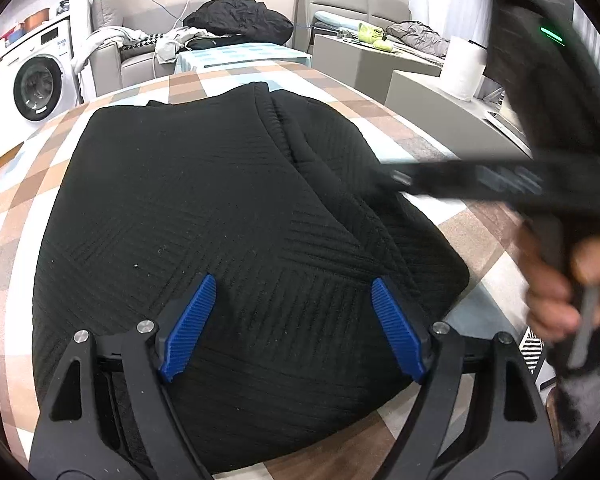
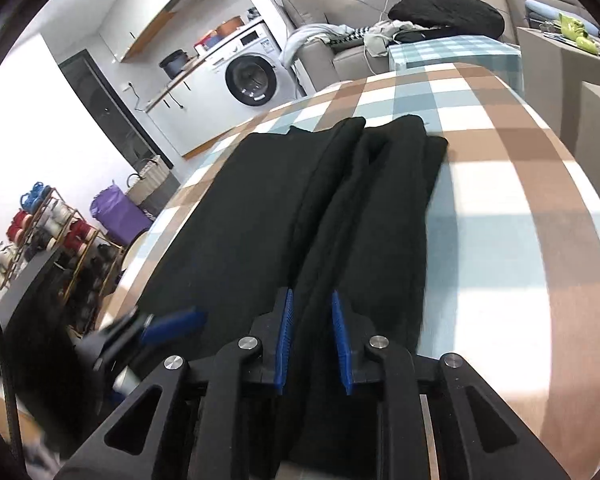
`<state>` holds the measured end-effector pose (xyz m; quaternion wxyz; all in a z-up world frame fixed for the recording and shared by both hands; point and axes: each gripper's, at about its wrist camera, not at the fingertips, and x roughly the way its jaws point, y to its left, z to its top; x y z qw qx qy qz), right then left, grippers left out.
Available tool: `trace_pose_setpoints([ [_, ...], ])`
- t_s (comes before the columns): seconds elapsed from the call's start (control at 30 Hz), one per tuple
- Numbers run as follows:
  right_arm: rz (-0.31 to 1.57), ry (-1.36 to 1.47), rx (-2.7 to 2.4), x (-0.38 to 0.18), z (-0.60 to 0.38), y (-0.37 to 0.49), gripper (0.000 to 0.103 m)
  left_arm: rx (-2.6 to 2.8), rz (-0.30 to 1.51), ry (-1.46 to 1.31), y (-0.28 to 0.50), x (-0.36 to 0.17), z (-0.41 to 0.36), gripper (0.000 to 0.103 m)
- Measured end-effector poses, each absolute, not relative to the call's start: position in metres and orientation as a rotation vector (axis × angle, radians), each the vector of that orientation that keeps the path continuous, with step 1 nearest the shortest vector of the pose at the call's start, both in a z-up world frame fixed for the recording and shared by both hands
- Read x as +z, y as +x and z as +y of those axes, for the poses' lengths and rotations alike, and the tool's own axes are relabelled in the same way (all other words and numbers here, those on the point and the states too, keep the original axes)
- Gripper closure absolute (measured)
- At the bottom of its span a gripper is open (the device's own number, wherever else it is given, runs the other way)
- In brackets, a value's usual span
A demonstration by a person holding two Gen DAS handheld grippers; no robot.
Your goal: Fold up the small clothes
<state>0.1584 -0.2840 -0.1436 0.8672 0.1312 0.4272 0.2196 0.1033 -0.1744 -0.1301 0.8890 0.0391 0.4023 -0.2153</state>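
One black garment (image 1: 220, 208), quilted/ribbed knit, lying partly folded on checked worktop (image 2: 500, 208); side panels turned in, long ridge down the middle w/ several stacked layers.

Handling (est.): soft, limp, med. weight for its size; thick knit, not slippery, not fragile. Layers likely to slide apart if lifted by top ply only. Best hold: near hem corners or along a folded edge, pinching all plies together.

Left gripper (image 1: 292, 328): fingers wide apart, nothing held, hovering over near edge of garment.
Right gripper (image 2: 311, 340): fingers narrowly parted either side of centre ridge; pads don't appear to press cloth, so no grip as far as seen. A hand (image 1: 560, 292) holds it.

Hard to make out:
- garment type, neckline, sleeves: hidden by folds
- near hem: cut off under gripper bodies
- right gripper blurred in left wrist view
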Motion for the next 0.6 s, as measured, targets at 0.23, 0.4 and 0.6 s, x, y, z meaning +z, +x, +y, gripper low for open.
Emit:
trace_pose_setpoints([
  [0.23, 0.974, 0.251, 0.402, -0.158, -0.265, 0.217, 0.089, -0.457, 0.837, 0.084, 0.104, -0.132, -0.174, 0.024],
  [0.4, 0.986, 0.273, 0.348, -0.153, -0.266, 0.253, 0.089, -0.460, 0.842, 0.093, 0.105, -0.133, -0.176, 0.023],
  [0.6, 0.974, 0.289, 0.295, -0.147, -0.271, 0.300, 0.089, -0.468, 0.847, 0.090, 0.108, -0.134, -0.175, 0.023],
])
